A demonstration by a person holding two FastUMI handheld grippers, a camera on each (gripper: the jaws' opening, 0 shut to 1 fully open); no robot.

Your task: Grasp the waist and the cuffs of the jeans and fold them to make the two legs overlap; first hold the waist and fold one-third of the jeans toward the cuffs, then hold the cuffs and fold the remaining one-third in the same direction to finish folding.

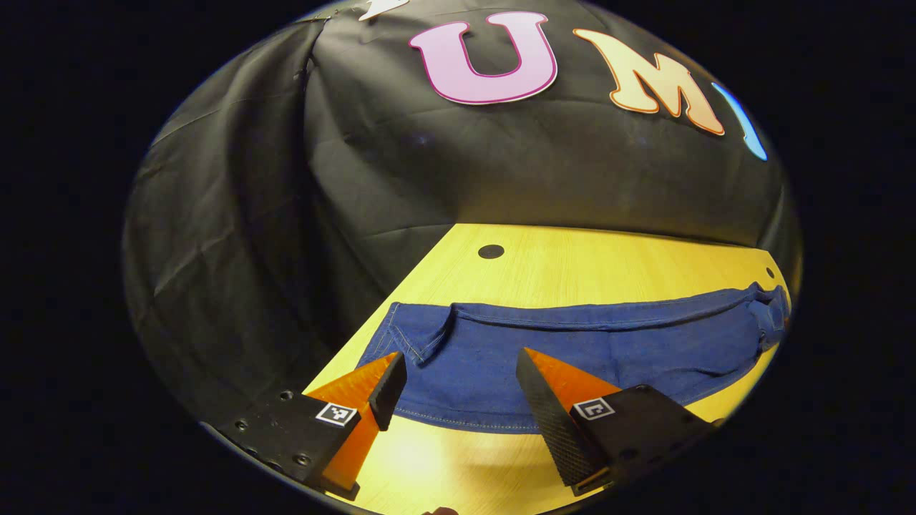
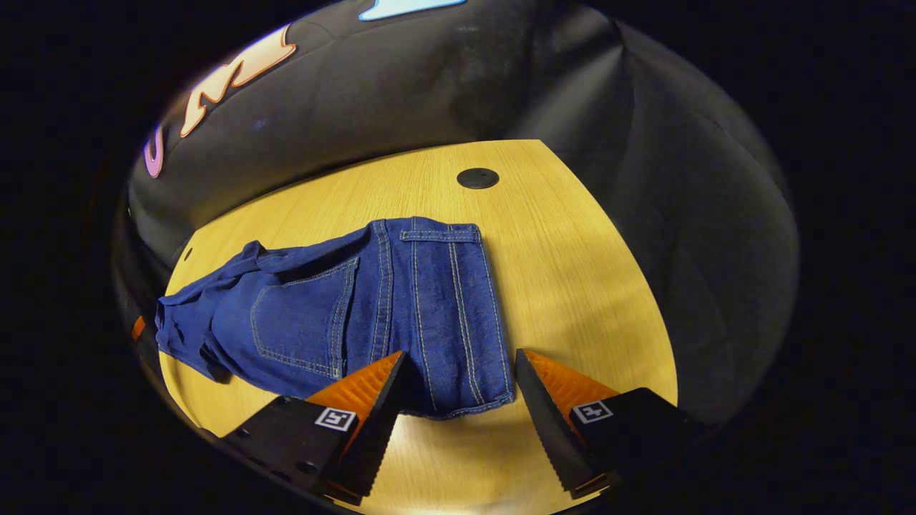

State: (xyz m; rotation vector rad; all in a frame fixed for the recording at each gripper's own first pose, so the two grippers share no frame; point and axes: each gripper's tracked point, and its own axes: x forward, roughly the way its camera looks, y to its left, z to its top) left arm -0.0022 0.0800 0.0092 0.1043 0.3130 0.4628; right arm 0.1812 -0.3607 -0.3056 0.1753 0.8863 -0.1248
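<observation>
Left claw (image 1: 458,372) and right claw (image 2: 458,372) both hover with fingers apart, gripping nothing, above folded blue denim jeans (image 2: 372,307) lying flat on the yellow wooden surface (image 2: 572,272).

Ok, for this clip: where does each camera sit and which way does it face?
Left gripper view: rides the left gripper, looking over the table at the jeans; its open fingers show.
Right gripper view: rides the right gripper, facing the jeans' cuff end; open fingers show.
Shared: jeans, table, booth wall.
</observation>
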